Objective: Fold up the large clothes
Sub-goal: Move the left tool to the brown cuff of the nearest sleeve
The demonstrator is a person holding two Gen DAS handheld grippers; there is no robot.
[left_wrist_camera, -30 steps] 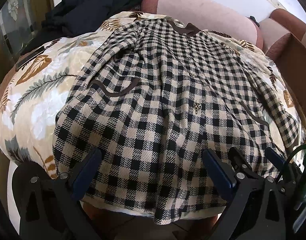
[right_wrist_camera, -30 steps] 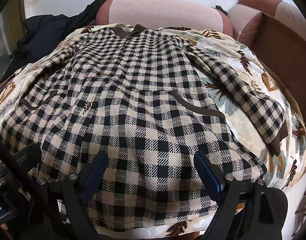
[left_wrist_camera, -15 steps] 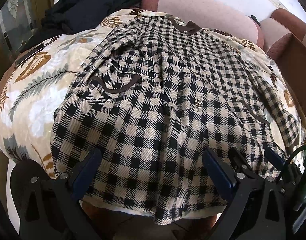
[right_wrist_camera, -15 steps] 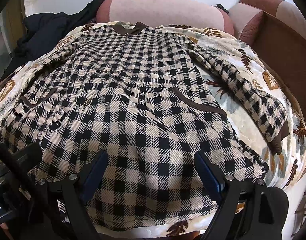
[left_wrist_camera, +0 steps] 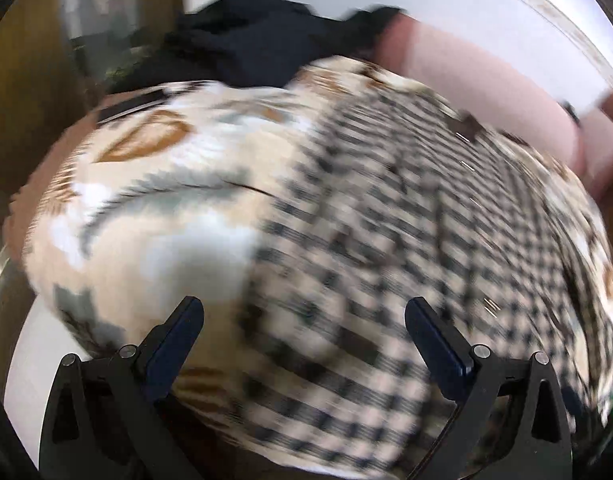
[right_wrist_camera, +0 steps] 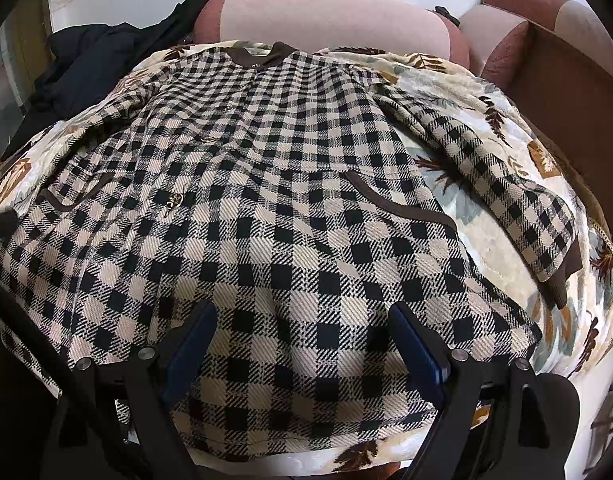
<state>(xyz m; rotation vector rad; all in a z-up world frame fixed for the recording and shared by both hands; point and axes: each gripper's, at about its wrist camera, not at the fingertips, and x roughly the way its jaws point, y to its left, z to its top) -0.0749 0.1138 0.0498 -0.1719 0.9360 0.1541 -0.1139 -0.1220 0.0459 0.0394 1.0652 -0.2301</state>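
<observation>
A black-and-cream checked coat [right_wrist_camera: 274, 184] with a brown collar lies face up, spread flat on a leaf-patterned blanket [right_wrist_camera: 482, 216]. Its right sleeve [right_wrist_camera: 502, 184] runs out to a brown cuff. My right gripper [right_wrist_camera: 302, 320] is open just above the coat's hem, nothing between its fingers. The left wrist view is heavily blurred: the coat [left_wrist_camera: 406, 248] fills its right half, the blanket [left_wrist_camera: 154, 216] its left. There my left gripper [left_wrist_camera: 302, 320] is open over the coat's lower left edge, holding nothing.
Dark clothes [right_wrist_camera: 102, 60] are heaped at the back left by a pink sofa back [right_wrist_camera: 330, 16]. A brown sofa arm [right_wrist_camera: 562, 80] rises at the right. The blanket's front edge drops away just below the coat's hem.
My left gripper has swung quickly to the left, so that its view is blurred and now shows more blanket. My right gripper has moved closer to the hem. Both stay open.
</observation>
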